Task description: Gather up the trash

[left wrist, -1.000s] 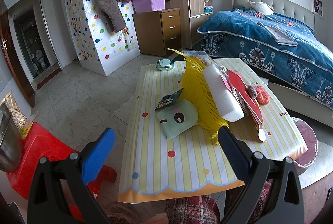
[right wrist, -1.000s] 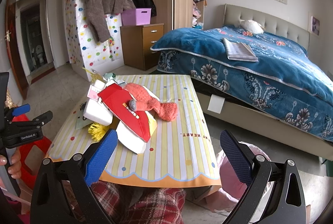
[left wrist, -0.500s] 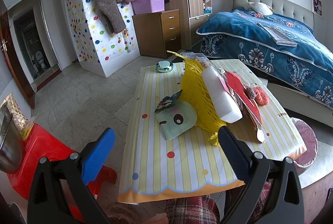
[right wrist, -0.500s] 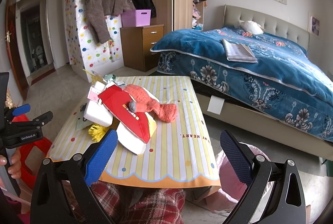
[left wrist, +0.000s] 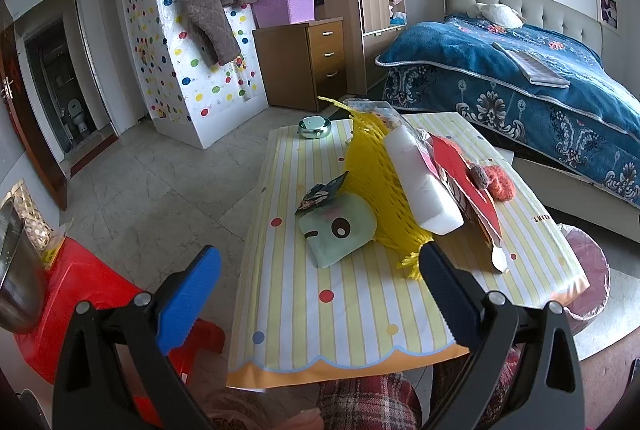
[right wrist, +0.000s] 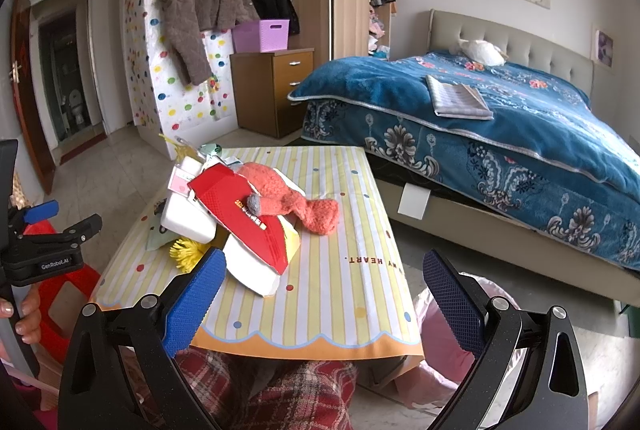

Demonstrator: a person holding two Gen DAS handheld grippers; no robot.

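A pile of trash lies on the striped table: yellow foam netting, a white foam block, a red carton, an orange fuzzy piece, a green face-print pad and a dark wrapper. The right wrist view shows the red carton, the orange piece and the white foam. My left gripper is open and empty before the pile. My right gripper is open and empty above the table's near edge.
A pink-lined trash bin stands at the table's right, also in the right wrist view. A red stool with a metal pot is at left. A small round tin sits at the table's far end. The bed is beyond.
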